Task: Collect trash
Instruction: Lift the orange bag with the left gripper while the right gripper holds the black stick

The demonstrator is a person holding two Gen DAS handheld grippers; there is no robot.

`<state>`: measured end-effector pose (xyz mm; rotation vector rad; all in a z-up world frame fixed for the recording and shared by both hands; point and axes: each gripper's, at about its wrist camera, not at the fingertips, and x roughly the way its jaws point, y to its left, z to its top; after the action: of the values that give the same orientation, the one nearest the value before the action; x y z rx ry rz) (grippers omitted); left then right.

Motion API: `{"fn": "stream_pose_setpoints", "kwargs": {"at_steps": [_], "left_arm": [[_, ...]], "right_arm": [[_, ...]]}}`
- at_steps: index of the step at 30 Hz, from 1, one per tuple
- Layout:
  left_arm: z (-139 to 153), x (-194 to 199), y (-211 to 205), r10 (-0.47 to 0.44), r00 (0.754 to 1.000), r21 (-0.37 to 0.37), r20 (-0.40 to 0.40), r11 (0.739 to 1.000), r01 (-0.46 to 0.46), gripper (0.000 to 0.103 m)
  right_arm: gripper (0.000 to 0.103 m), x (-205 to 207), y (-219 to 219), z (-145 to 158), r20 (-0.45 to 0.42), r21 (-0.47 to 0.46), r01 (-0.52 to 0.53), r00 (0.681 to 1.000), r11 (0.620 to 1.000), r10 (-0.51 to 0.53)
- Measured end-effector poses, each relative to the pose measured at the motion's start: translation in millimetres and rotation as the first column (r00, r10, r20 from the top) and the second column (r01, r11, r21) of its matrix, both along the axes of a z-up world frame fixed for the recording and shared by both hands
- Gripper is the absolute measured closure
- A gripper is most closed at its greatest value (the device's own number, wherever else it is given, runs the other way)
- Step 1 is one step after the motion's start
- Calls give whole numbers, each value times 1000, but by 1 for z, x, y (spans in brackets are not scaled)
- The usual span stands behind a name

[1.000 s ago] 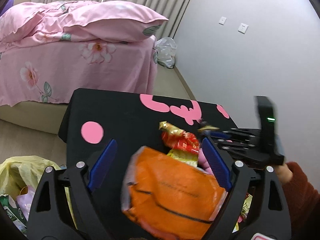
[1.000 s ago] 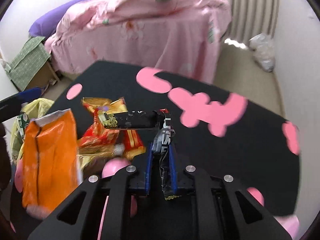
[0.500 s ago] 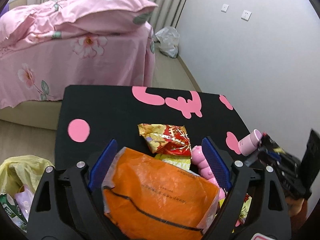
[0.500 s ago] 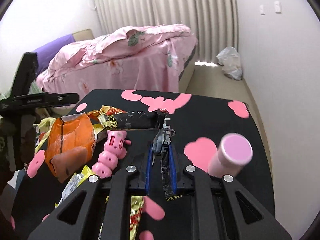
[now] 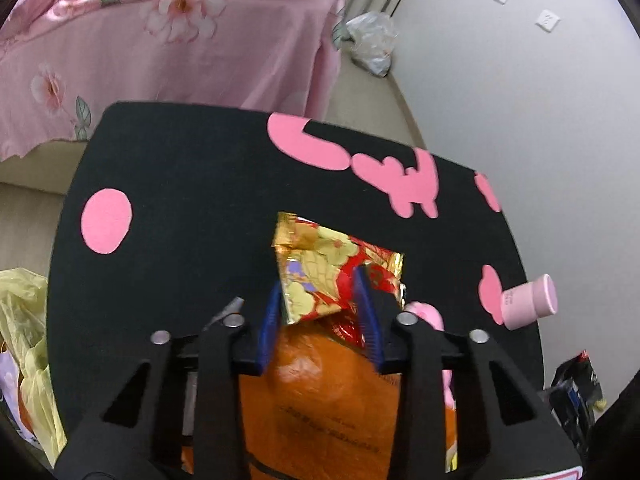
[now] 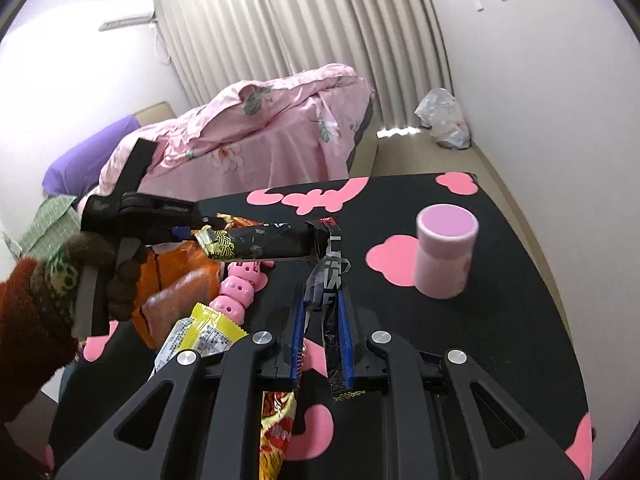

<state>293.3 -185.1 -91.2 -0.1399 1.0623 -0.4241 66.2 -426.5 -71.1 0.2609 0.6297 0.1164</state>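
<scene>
On the black table [image 5: 192,200] a red-and-gold wrapper [image 5: 340,256] lies partly over an orange snack bag [image 5: 320,400]. My left gripper [image 5: 317,280] is closing, and its blue pads [image 5: 272,320] pinch the wrapper's near end, with the orange bag underneath. In the right wrist view the left gripper [image 6: 188,232] reaches in from the left, held by a hand in a brown sleeve [image 6: 32,320]. My right gripper [image 6: 320,296] is shut on a long black wrapper with a gold end [image 6: 264,242], lifted over the table.
A pink cup [image 6: 444,256] stands on the table's right side and a pink caterpillar toy [image 6: 240,288] lies by the orange bag. A yellow wrapper [image 6: 200,336] is nearer. A yellow bag [image 5: 24,340] hangs left of the table. A pink bed [image 5: 160,40] stands beyond.
My left gripper went forward and down, and its jaws narrowed from wide around the orange bag onto the red-and-gold wrapper. My right gripper drew back and right, still holding the black wrapper.
</scene>
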Motion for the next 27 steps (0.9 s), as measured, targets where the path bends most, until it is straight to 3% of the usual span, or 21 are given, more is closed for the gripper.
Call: {"fn": "stream_pose_setpoints", "kwargs": {"at_steps": [2,7,12,17,21,23,25,27], "left_arm": [[10,-12,4,-1,999,-24,32,1000,2,84],[53,-64,22,-10,981,-78,192,997,25,86],[84,-109,46,-7,963,-133,271,990,44,91],[97,-141,68,-11,953,-188,303,980,72,91],[92,-160,81,-30,957,-171,289,982,83,91],[82,-167,86,-35,963,-162,268,983,81,78],[70,-172,93,3,968,-178,252,983,43,51],[60,-173,102,77,965,-197,250,980,-26,46]], "right_arm": [[88,-5,-4,2,6,10,22,1000,1000,-22],[88,-15,-3,8,18,21,39,999,999,-40],[88,-27,11,23,47,-14,30,998,999,-29],[88,-39,31,44,92,-66,27,996,997,-20],[88,-47,47,59,112,-105,10,994,994,2],[88,-50,53,63,115,-121,5,993,993,9],[88,-53,56,65,112,-122,-2,994,993,16],[88,-54,59,65,108,-125,-10,994,992,24]]}}
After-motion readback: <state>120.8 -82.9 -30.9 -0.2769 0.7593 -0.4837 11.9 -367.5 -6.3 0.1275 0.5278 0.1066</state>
